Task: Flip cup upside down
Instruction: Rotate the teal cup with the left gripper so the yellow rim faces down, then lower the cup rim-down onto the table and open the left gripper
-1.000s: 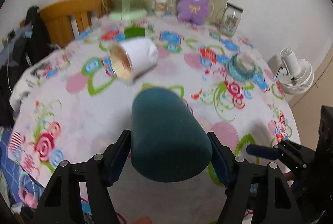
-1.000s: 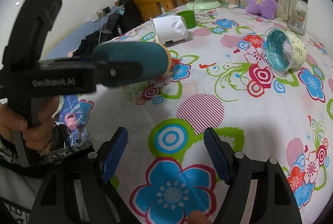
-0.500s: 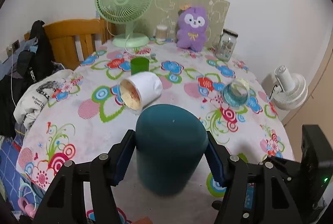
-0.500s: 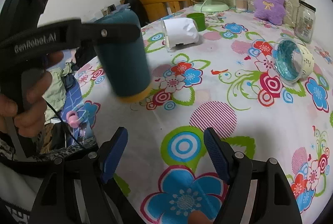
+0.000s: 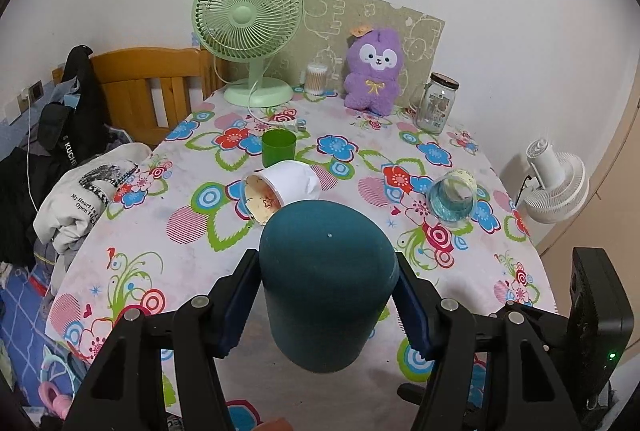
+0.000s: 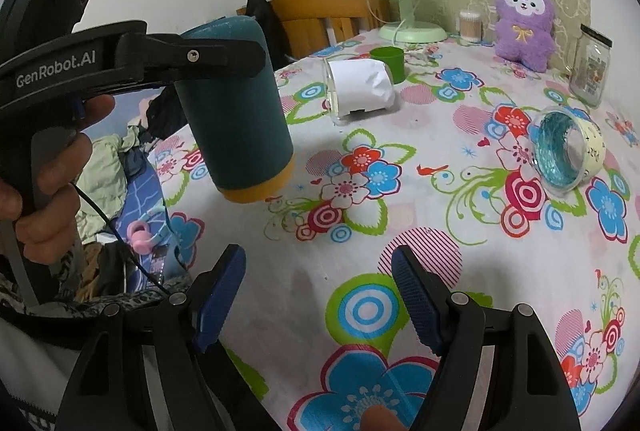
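My left gripper (image 5: pixel 326 305) is shut on a dark teal cup (image 5: pixel 326 287). The cup's closed base points up and its yellow rim (image 6: pixel 256 189) points down, a little above the flowered tablecloth (image 6: pixel 420 223). The right wrist view shows the cup (image 6: pixel 236 123) tilted slightly, held near the table's left edge. My right gripper (image 6: pixel 318 301) is open and empty over the front of the table, to the right of the cup.
A white cup (image 5: pixel 282 187) lies on its side mid-table, with a green cup (image 5: pixel 279 147) upright behind it. A glass cup with blue inside (image 5: pixel 452 197) lies at the right. A green fan (image 5: pixel 250 27), purple plush (image 5: pixel 374 69) and jar (image 5: pixel 436 103) stand at the back.
My left gripper has turned the teal cup from lying sideways to mouth-down. The cup has come lower toward the table. My right gripper has stayed open and nearly still.
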### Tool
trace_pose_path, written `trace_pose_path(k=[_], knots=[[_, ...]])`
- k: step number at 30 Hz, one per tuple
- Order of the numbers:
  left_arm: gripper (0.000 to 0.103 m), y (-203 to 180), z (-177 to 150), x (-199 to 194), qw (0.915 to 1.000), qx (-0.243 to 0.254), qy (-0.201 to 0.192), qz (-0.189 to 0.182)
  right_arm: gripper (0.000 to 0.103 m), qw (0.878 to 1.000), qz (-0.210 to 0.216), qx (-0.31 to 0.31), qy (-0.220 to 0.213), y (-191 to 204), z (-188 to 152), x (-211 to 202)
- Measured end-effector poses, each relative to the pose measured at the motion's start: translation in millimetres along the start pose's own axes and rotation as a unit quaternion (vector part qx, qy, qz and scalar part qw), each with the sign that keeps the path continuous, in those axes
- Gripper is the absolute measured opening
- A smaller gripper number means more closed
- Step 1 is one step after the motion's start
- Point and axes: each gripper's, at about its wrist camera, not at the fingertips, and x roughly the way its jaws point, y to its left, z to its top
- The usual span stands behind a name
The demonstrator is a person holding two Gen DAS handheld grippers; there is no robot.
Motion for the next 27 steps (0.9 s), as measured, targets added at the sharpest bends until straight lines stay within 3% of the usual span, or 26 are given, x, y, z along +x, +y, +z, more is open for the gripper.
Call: trace_pose_path(k=[13,18,27], knots=[[0.066,-2,-8,18,0.9989,0.002,0.046,-0.001,0.078,1.000,0.001,0.005,0.000,1,-2,1],[0.089,-6,-9,27,0.9985,0.014,0.051,0.011,0.078,1.000,0.000,0.007,0.000,0,-2,1],[0.090,-5,-6,30,0.9984,0.018,0.051,0.013,0.078,1.000,-0.001,0.007,0.003,1,-2,2]])
